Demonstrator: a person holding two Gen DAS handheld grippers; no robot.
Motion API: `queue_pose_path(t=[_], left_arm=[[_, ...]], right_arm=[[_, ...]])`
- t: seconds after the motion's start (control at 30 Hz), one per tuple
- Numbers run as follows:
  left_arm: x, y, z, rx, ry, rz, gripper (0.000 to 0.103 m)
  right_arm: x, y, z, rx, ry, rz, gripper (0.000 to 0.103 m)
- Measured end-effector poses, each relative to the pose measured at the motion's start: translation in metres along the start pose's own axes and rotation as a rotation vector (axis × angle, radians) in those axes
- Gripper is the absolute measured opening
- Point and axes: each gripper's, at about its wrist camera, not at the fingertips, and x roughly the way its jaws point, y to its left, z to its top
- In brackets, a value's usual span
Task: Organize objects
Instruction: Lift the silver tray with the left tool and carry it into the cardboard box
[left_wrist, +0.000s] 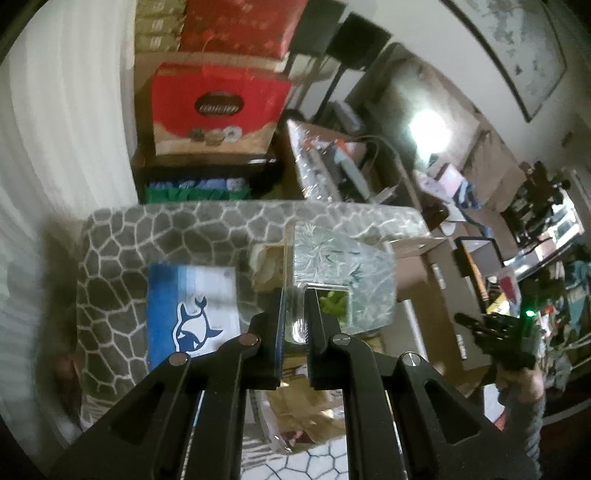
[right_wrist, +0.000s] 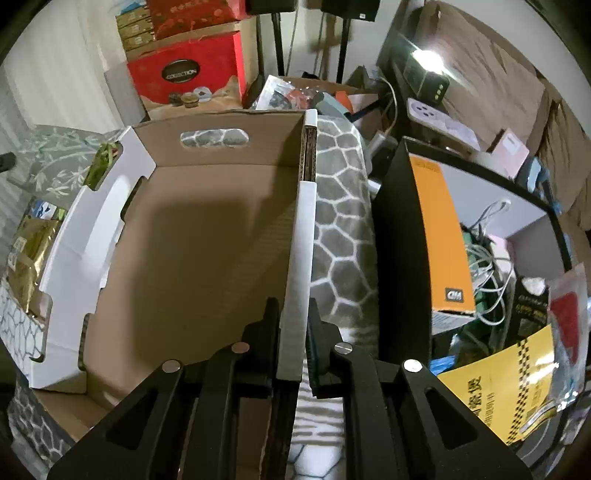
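White ribbed curtain (left_wrist: 55, 122) hangs along the left side. Beside it, stacked cartons: a red box (left_wrist: 218, 107) with a dark oval label, more red and tan boxes above. Grey surface with white cobble pattern (left_wrist: 122, 266), soft-looking, fills the foreground. Framed picture (left_wrist: 517, 48) on a pale wall at upper right. One bright lamp (right_wrist: 428, 59) glares against brown panelling. Black-framed shelf unit (right_wrist: 480, 206) at right holds an orange box, tangled white cables, yellow packets. Black stand legs (right_wrist: 280, 40) rise at the back. General clutter throughout; dim light.
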Motion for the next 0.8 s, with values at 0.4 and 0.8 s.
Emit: queue_pose_path(t=[0.4,0.8], left_arm=[[0.016,-0.022,0.005,0.059,0.059,0.106,0.021],[0.101,0.039,-0.035,-0.058,0.254,0.147,0.041]], right_arm=[[-0.004,-0.001,0.000,0.049,-0.017,0.016,0.012],[-0.003,-0.001,-0.002,0.057,-0.014,0.026,0.013]])
